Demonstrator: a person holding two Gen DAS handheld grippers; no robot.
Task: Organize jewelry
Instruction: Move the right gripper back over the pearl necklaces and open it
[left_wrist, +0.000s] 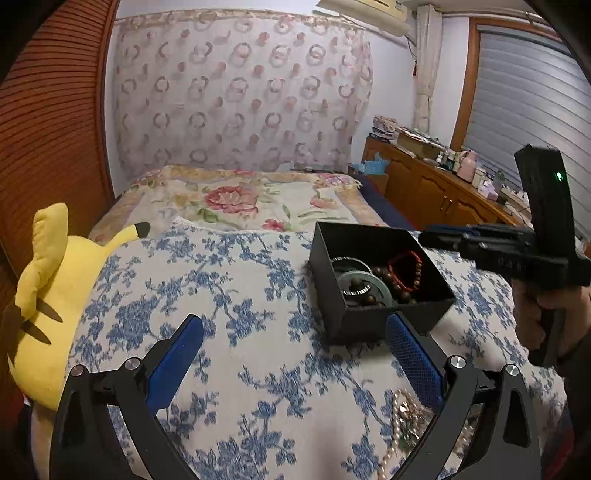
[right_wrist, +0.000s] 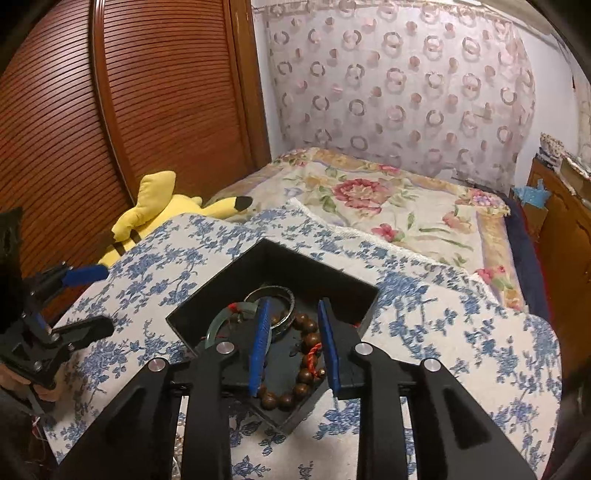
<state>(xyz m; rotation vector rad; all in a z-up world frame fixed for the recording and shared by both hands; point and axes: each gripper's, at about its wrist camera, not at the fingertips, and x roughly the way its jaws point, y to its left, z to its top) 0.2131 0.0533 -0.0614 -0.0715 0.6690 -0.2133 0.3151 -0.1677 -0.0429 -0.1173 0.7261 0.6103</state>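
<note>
Black box (right_wrist: 325, 273) sits on the blue-floral cloth (left_wrist: 229, 295) toward its right edge, holding a wooden bead bracelet (right_wrist: 306, 365), red bead bracelet (left_wrist: 406, 267) and bangles (left_wrist: 364, 290). Right gripper (right_wrist: 295, 343) hangs over the box, fingers parted a little, nothing pinched between them. Left gripper (left_wrist: 295, 362) is wide open and empty over bare cloth; pearl necklace (left_wrist: 404, 417) lies at the cloth's near edge by its right finger.

This is a bedroom in a home: a bed (left_wrist: 236, 206) with a floral quilt stands against a wall hung with a circle-patterned curtain (left_wrist: 240, 92). A yellow plush toy (left_wrist: 48, 295) lies beside a slatted wooden wardrobe door (right_wrist: 147, 110), and a cluttered wooden sideboard (left_wrist: 436, 192) runs under a window with blinds (left_wrist: 528, 110).
</note>
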